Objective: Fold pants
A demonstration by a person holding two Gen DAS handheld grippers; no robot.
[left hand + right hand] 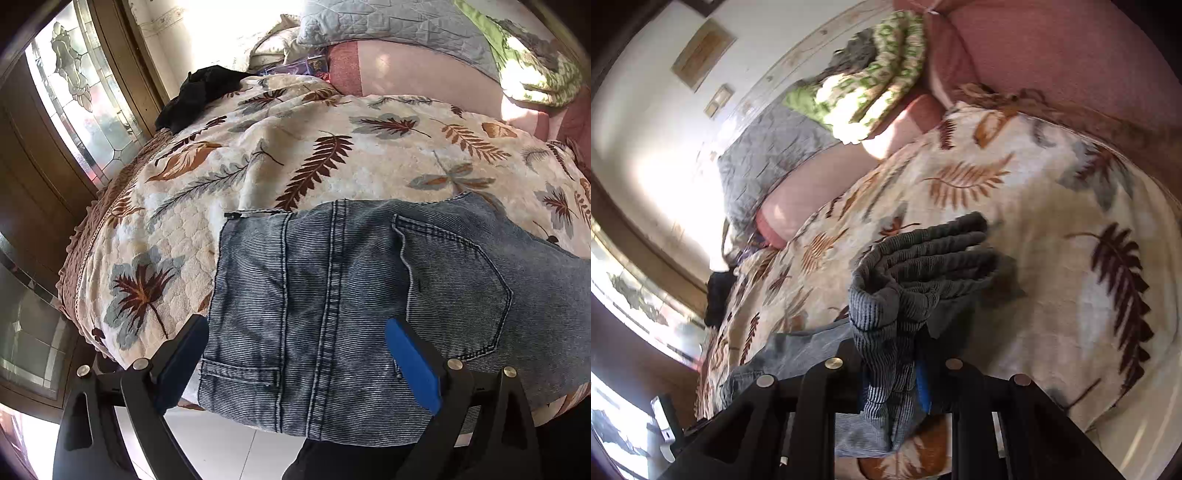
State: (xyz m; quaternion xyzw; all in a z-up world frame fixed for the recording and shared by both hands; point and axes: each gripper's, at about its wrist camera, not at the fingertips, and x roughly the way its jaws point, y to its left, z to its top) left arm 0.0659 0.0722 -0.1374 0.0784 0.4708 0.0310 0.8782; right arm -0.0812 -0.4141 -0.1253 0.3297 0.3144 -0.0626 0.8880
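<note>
Currently your left tool point(295, 354) hangs spread wide over the waist end of the jeans point(332, 288), one black finger off the left edge of the denim, the blue-padded finger point(413, 365) above the cloth near the back pocket point(454, 288); neither pad presses on anything. Jeans lie on the bed, on the leaf-print quilt point(295, 155), back side up, waistband end hanging a little past the near edge of the mattress with pale floor tile showing beneath. A belt loop and the centre seam run down between your two fingers. Your right tool point(892, 373) is pinching a bunched fold of the same jeans point(886, 332): the striped denim stands up between the fingers, gathered into several stacked ridges that fan away from the tool over the quilt point(1052, 206). A sliver of blue pad shows just right of the clamped cloth. That view is blurred, so you cannot tell which part of the garment the fold is. Further off in the left view: a black garment point(199, 96) heaped at the far left corner of the bed, a grey quilted pillow point(388, 26) and a green-patterned cushion point(532, 62) at the head end, pink bedding below them. A leaded glass door point(74, 92) in a dark wood frame stands left of the bed, strongly backlit.
</note>
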